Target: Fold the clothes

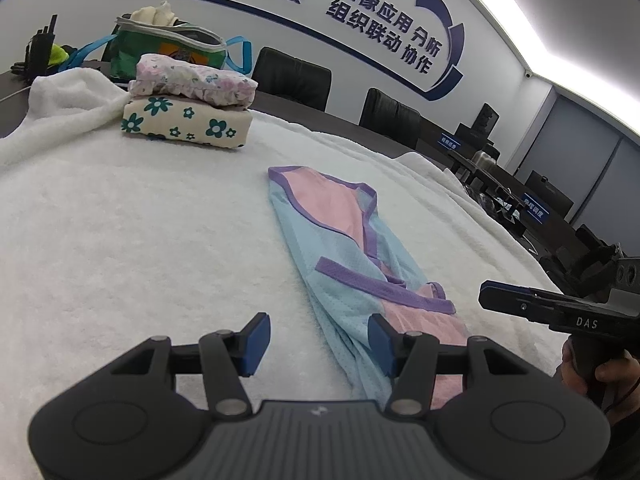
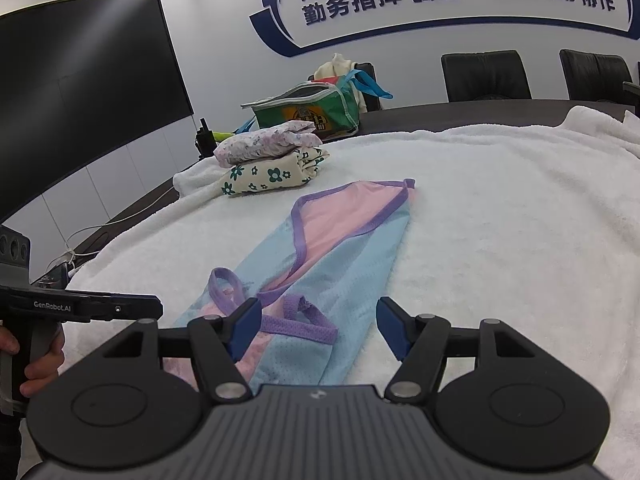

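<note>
From the left wrist view, the left gripper point(image 1: 318, 346) hangs low over a white towel point(image 1: 132, 232) that covers the table, its 2 blue pads spread apart with nothing pinched between them. The right pad sits over the near left edge of a light blue and pink garment point(image 1: 340, 248) with purple trim, which lies flat on the towel and stretches from the near centre away toward the far centre. Whether that pad touches the cloth cannot be told. At the right edge the right gripper point(image 1: 520, 304) points in from the side, just beside the garment's near end, held by a hand point(image 1: 596, 372). At far left stands a stack of 2 folded clothes point(image 1: 188, 104), a pale floral piece on top of a cream one with teal flowers. Behind the stack sits a green bag point(image 1: 168, 52), and black chairs point(image 1: 292, 76) line the far wall.

From the right wrist view, the right gripper point(image 2: 318, 328) has its 2 blue pads spread, empty, poised over the near end of the garment point(image 2: 340, 248), whose purple straps lie looped there. The left gripper point(image 2: 100, 308) reaches in from the left edge, gripped by a hand point(image 2: 38, 360). The folded stack point(image 2: 272, 160) lies far left of the garment, well apart from it, with the green bag point(image 2: 312, 108) beyond. A large dark screen point(image 2: 80, 92) fills the left wall.
</note>
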`<action>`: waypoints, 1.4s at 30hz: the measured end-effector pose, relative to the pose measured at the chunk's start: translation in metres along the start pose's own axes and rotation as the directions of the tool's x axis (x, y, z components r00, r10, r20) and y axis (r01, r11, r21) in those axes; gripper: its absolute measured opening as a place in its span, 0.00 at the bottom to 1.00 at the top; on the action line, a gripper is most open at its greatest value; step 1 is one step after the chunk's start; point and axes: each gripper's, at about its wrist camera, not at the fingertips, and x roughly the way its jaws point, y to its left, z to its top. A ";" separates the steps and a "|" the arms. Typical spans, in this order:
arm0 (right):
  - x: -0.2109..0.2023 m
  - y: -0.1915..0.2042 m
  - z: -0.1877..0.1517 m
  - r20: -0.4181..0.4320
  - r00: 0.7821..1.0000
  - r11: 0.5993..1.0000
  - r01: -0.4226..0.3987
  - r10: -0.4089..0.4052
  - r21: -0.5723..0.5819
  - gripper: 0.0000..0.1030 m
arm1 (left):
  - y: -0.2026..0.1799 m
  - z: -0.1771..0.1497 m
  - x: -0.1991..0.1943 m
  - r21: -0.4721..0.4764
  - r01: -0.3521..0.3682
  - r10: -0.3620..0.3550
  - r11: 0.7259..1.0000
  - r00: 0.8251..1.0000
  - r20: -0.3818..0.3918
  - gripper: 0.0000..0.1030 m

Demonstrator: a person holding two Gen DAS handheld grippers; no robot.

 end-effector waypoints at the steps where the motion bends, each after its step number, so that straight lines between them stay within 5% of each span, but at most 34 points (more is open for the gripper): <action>1: 0.000 0.000 0.000 0.001 1.000 1.000 0.001 -0.001 0.000 0.63 | 0.000 0.000 0.000 0.000 -0.001 0.001 1.000 1.000 -0.002 0.51; 12: 0.002 0.002 0.004 0.002 1.000 1.000 0.013 -0.012 -0.003 0.63 | 0.011 0.007 -0.012 -0.027 0.010 -0.009 1.000 0.999 0.038 0.51; 22: 0.014 0.017 -0.001 -0.061 0.993 0.994 -0.099 0.097 -0.044 0.66 | -0.016 0.012 0.029 0.014 0.042 -0.041 0.999 0.999 -0.036 0.46; 24: 0.019 0.019 -0.004 -0.092 0.988 0.991 -0.125 0.121 -0.042 0.56 | -0.017 0.008 0.032 0.029 0.053 -0.051 0.998 0.998 -0.048 0.24; 25: 0.024 0.020 -0.006 -0.117 0.985 0.990 -0.130 0.124 -0.046 0.31 | -0.017 0.006 0.032 0.037 0.061 -0.059 0.997 0.997 -0.047 0.02; 26: 0.029 0.022 -0.008 -0.147 0.982 0.990 -0.131 0.122 -0.053 0.10 | -0.018 0.004 0.030 0.045 0.069 -0.068 0.997 0.997 -0.030 0.01; 29: 0.026 0.033 -0.005 -0.114 0.986 0.986 -0.130 0.118 -0.107 0.03 | -0.021 0.000 0.024 0.069 0.084 -0.085 0.994 0.996 0.010 0.02; 33: 0.031 0.039 0.006 -0.045 0.997 0.988 -0.066 0.060 -0.142 0.05 | -0.015 -0.007 0.027 0.039 0.041 -0.041 0.998 0.999 -0.011 0.14; 35: 0.048 0.037 0.002 -0.089 0.996 0.990 -0.020 0.008 -0.139 0.34 | -0.010 -0.012 0.018 0.030 0.049 -0.050 0.998 0.999 -0.001 0.33; 37: 0.051 0.035 -0.001 -0.108 0.994 0.991 -0.014 -0.001 -0.135 0.45 | -0.005 -0.018 0.003 0.039 0.066 -0.067 0.997 0.998 0.017 0.48; 42: 0.002 0.015 0.001 0.038 0.998 0.996 -0.049 0.051 -0.071 0.59 | -0.001 -0.033 -0.025 0.065 0.146 -0.148 0.987 0.988 0.030 0.50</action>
